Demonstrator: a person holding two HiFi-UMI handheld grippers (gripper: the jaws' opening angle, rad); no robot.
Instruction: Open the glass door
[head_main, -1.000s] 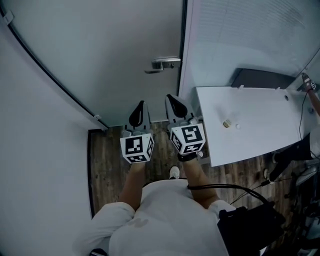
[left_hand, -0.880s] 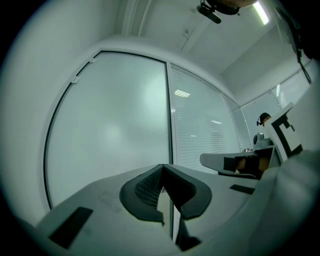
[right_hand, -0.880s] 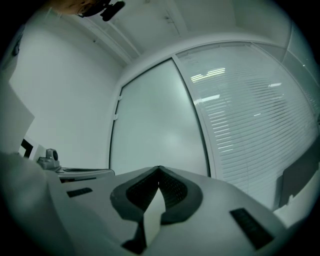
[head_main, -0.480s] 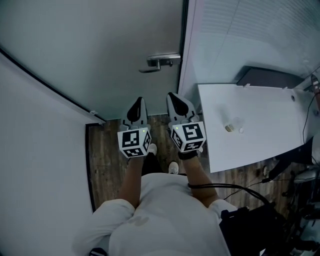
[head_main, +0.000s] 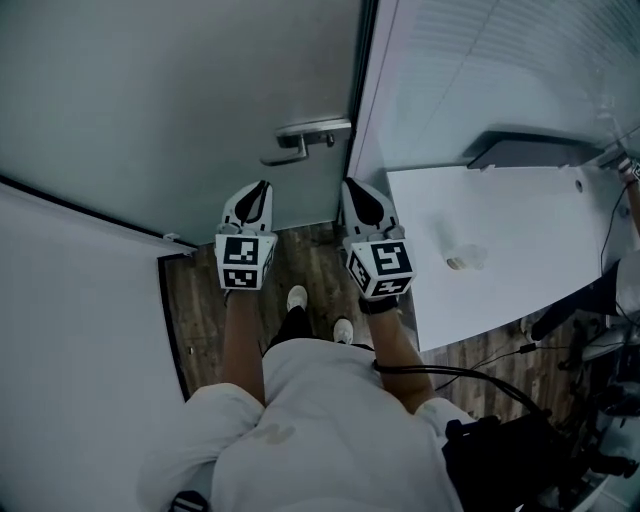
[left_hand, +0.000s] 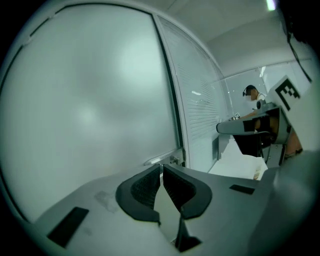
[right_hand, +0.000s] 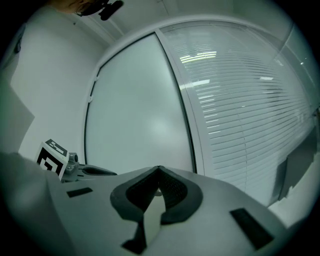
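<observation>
Person: stood on the wood floor (head_main: 200, 320) in white shoes (head_main: 297, 298), both arms held forward.
Left claw (head_main: 258, 192): its jaws were pressed together with nothing between them. It pointed at the lower part of the door, with its tips just short of the handle and clear of it.
Right claw (head_main: 352, 190): its jaws were also pressed together and empty. It was beside the left claw, close to the near corner of the worktop, and aimed at the door's right edge.
Worktop (head_main: 520, 220): white, to the right of the claws, running along the blind-covered panel. A small pale thing (head_main: 460, 262) lay on it, too blurred to name, perhaps a cap or a roll.
Door handle (head_main: 310, 135): a metal lever near the door's right edge, just beyond the left claw's tips, with nothing touching it.
Glass door (head_main: 180, 90): frosted and set in its dark frame straight ahead, with a white wall (head_main: 70, 330) to its left.
Blind-covered panel (head_main: 480, 70): pale slats right of the door frame, behind the worktop.
Far end: in the left gripper view another person (left_hand: 250, 95) was beyond the worktop.
</observation>
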